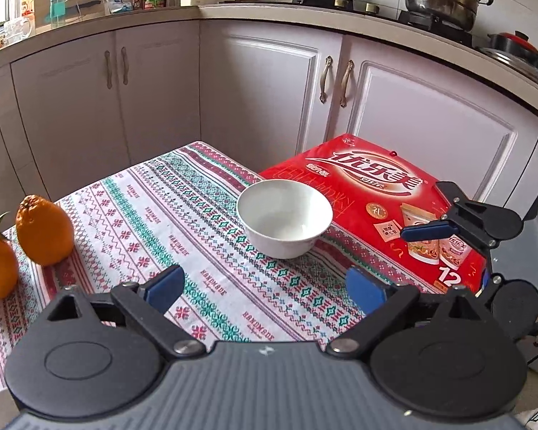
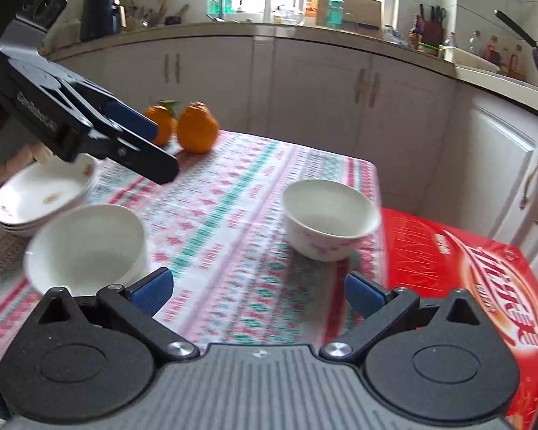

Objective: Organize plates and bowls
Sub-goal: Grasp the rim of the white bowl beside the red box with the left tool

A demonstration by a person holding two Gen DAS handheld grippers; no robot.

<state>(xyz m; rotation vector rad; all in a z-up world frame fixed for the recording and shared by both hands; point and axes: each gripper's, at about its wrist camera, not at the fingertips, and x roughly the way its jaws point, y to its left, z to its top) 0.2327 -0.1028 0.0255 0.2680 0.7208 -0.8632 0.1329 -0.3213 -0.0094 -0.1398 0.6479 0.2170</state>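
Note:
A white bowl [image 1: 285,224] stands alone near the table's far right corner; in the right wrist view it [image 2: 328,218] shows a faint pink pattern. A stack of white bowls [image 2: 86,247] sits at the near left, with a stack of white plates [image 2: 43,193] behind it. My left gripper [image 1: 265,288] is open and empty, short of the lone bowl; it also shows in the right wrist view [image 2: 154,150], above the plates. My right gripper [image 2: 258,288] is open and empty above the table's near edge; it shows in the left wrist view [image 1: 430,209], over the red box.
Two oranges [image 1: 45,231] [image 2: 197,127] sit at the table's left side. A red carton [image 1: 383,208] [image 2: 462,279] lies next to the table on the right. The patterned tablecloth [image 1: 197,236] covers the table. Kitchen cabinets [image 1: 269,89] stand close behind.

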